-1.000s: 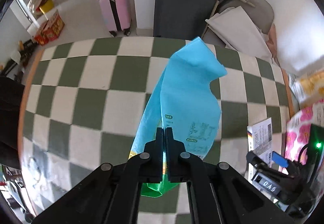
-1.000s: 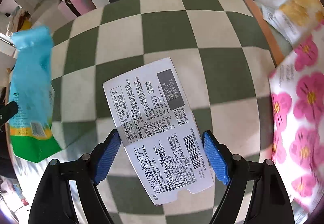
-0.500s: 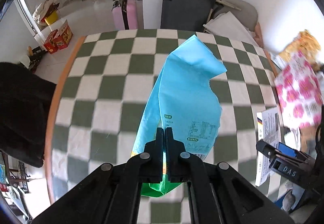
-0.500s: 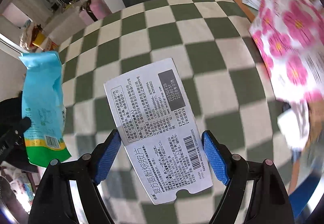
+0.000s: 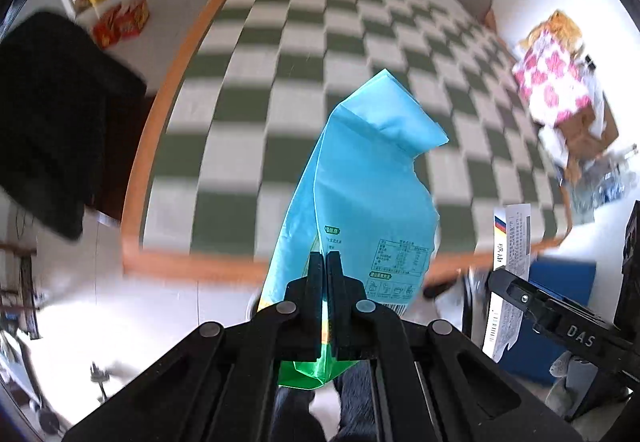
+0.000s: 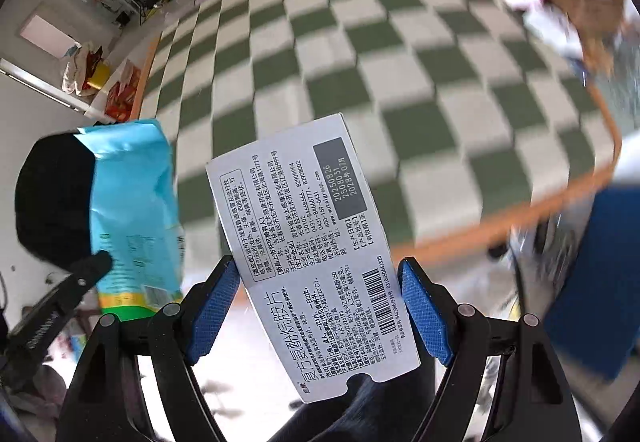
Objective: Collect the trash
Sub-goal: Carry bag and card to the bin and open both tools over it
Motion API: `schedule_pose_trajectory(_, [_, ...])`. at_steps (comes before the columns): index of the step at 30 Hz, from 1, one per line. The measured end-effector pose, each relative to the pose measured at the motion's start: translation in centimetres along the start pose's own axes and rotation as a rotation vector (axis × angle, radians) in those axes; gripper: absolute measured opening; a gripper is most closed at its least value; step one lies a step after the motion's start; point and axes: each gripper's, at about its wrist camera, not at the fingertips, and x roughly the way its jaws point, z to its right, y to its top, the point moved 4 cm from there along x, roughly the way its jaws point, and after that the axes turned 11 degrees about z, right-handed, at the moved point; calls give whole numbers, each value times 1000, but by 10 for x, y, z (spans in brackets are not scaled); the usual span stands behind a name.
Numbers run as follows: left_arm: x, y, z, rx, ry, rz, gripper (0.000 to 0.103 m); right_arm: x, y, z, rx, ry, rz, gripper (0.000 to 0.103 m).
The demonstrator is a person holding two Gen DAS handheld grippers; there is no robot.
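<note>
My left gripper (image 5: 327,262) has its black fingers pressed together on the lower part of a light-blue snack bag (image 5: 368,194). The bag stands up from the pinch, its green bottom edge hanging below the fingers and its crumpled top leaning to the right, held in the air above the green-and-white checkered mat (image 5: 304,54). In the right wrist view the same bag (image 6: 132,210) shows at the left, in front of a black rounded object (image 6: 52,202).

My right gripper (image 6: 320,282) holds a flattened white medicine box (image 6: 312,250) between its blue pads (image 6: 216,302); both pads touch the box's long edges, so the fingers are clamped on it while standing fairly wide apart. The box's printed side with barcode and Chinese text faces the camera, its far end tilted up and to the right. From the left wrist view the box (image 5: 510,262) appears edge-on at the right.

The mat has an orange border (image 5: 160,130) along its left and near sides. At the far right sits a white bag with pink flowers (image 5: 550,82), beside brown cardboard. A blue bin (image 6: 596,282) is at the near right, blurred.
</note>
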Motion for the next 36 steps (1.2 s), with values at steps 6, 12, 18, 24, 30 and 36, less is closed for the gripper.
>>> schedule_pose_trajectory(6, [21,-97,-42,-105,24,-150,0,14,-110,11,32,29,-142,82])
schedule_pose_trajectory(12, [113,-174,-70,-248,50,-295,0,85,-191,37,14,10,-287,82])
schedule_pose_trajectory(18, [244,-244,-99,-345,87,-404,3,207,-245,74,34,-8,-376,82])
schedule_pose_trajectory(24, [344,-296,-120,-351,84,-472,6,344,-277,89,50,19,-433,82])
schedule_pose_trajectory(30, [374,-323,-139,-355,82,-477,103,435,-309,89,36,79,-499,86])
schedule_pose_trajectory(36, [352,-318,-157,-322,140,-424,103,453,-332,95,58,123,-557,103])
